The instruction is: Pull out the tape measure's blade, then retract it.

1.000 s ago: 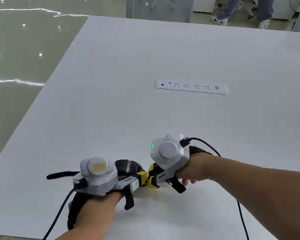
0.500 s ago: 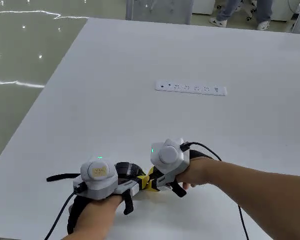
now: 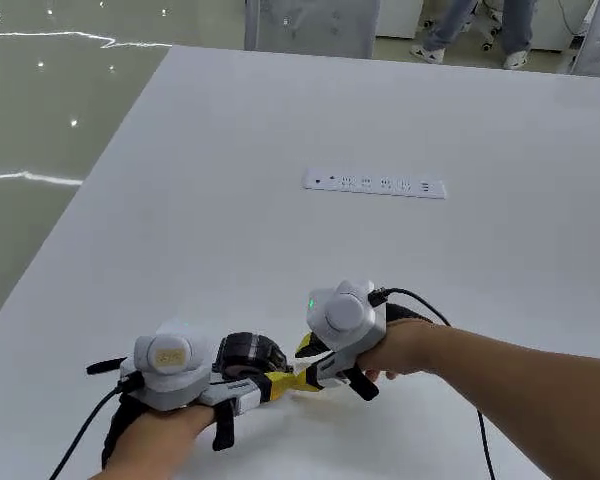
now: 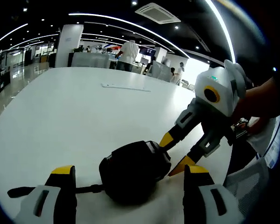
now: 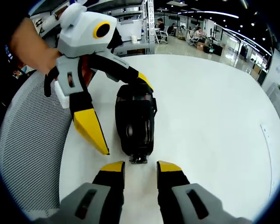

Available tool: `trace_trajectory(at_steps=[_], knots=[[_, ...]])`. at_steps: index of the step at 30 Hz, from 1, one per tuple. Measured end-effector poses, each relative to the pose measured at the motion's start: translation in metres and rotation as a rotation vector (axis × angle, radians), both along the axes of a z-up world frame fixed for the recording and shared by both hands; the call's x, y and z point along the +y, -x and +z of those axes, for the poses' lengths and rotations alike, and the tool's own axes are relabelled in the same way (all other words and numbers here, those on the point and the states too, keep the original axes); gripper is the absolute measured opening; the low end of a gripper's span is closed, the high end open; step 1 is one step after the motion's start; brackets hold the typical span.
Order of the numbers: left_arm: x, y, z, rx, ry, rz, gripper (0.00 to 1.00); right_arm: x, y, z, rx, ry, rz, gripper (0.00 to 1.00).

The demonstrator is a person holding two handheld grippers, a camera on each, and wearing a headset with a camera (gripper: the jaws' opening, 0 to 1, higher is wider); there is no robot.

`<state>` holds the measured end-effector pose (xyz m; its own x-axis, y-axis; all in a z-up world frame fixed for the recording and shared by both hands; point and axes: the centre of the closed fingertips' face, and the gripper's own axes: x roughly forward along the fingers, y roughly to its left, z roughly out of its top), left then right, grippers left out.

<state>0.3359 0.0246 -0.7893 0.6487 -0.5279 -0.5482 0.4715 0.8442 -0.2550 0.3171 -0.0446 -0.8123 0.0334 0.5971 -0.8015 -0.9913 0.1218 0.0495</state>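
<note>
A black tape measure (image 3: 252, 352) lies on the white table (image 3: 380, 110) near its front edge. My left gripper (image 3: 265, 370) reaches in from the left, open, with its yellow-tipped fingers either side of the tape measure (image 4: 135, 170). My right gripper (image 3: 302, 363) comes from the right and is open with a narrow gap. In the right gripper view the small metal end tab (image 5: 138, 159) of the tape measure (image 5: 135, 116) sits just ahead of the gap of my right gripper (image 5: 141, 166). No blade shows outside the case.
A white power strip (image 3: 375, 185) lies at mid-table. The table's left edge drops to a shiny floor (image 3: 40, 120). A mesh chair (image 5: 32, 140) is close by the front edge. Cables trail from both grippers. People stand beyond the far edge.
My left gripper has slid a little to the left, so more of the black case shows. The right gripper has stayed almost in place. The camera has shifted slightly.
</note>
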Motion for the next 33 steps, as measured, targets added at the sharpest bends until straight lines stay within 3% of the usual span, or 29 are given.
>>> trace_trajectory(at_steps=[1,3,5,9,12,14,16,22,27,33], knots=[[0.002,-0.001,0.001,-0.006,-0.002,-0.007,0.95,-0.002,0.0,0.001,0.0,-0.003,-0.006,0.29],[0.002,-0.004,0.011,-0.055,0.025,-0.034,0.98,-0.007,0.001,0.005,-0.001,-0.014,-0.029,0.31],[0.005,-0.005,0.014,-0.052,0.018,-0.047,1.0,-0.011,0.001,0.007,-0.007,-0.027,-0.049,0.33],[0.01,-0.005,0.018,-0.075,-0.017,-0.096,1.0,-0.023,0.003,0.012,-0.015,-0.055,-0.107,0.38],[0.014,-0.003,0.021,-0.081,-0.018,-0.119,1.0,-0.033,0.003,0.016,-0.019,-0.077,-0.159,0.43],[0.02,-0.001,0.023,-0.075,-0.008,-0.122,1.0,-0.042,0.002,0.019,-0.026,-0.093,-0.201,0.44],[0.028,0.002,0.022,-0.061,0.016,-0.122,1.0,-0.051,0.004,0.029,-0.033,-0.148,-0.267,0.46],[0.047,0.013,0.022,-0.031,0.03,-0.133,1.0,-0.087,0.014,0.033,-0.044,-0.18,-0.385,0.51],[0.056,0.026,0.025,-0.049,-0.001,-0.147,1.0,-0.113,0.024,0.034,-0.066,-0.236,-0.492,0.54],[0.063,0.033,0.027,-0.048,-0.001,-0.178,1.0,-0.141,0.038,0.041,-0.114,-0.249,-0.559,0.63]])
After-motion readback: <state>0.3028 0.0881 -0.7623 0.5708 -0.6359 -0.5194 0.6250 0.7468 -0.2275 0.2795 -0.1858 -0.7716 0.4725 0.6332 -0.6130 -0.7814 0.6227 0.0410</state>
